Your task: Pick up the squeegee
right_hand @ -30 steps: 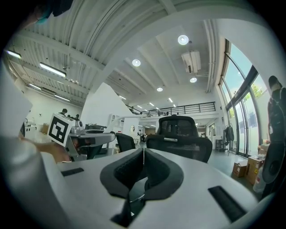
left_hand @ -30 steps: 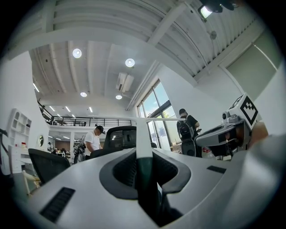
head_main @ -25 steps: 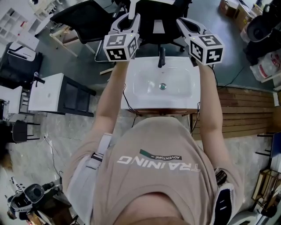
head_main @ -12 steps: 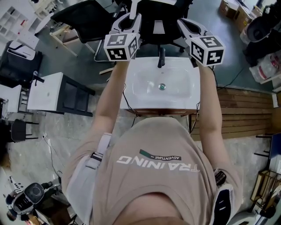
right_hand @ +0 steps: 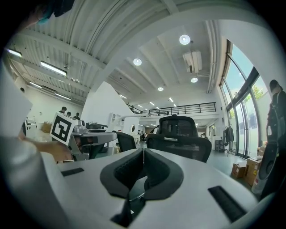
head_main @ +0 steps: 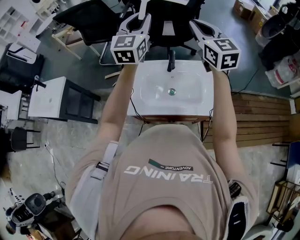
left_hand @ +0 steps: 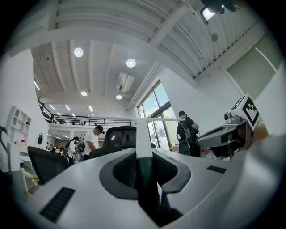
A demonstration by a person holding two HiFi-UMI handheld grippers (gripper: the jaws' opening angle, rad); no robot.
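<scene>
My left gripper (left_hand: 144, 154) is shut on the squeegee (left_hand: 143, 134). Its dark green handle sits between the jaws, and a white stem rises to a thin white cross bar. In the head view the left gripper (head_main: 140, 18) is held beyond the far left corner of the white sink (head_main: 140, 105), with the squeegee's white end (head_main: 143, 6) sticking out past it. My right gripper (right_hand: 143, 152) is shut with nothing between its pads. It hovers level past the sink's far right corner (head_main: 195, 24). Each gripper shows in the other's view.
A black tap (head_main: 171, 60) stands at the back of the sink. A black office chair (head_main: 169, 29) is just behind it, below the grippers. A white cabinet (head_main: 47, 98) stands to the left and wooden boards (head_main: 262, 117) lie to the right. People stand in the hall beyond.
</scene>
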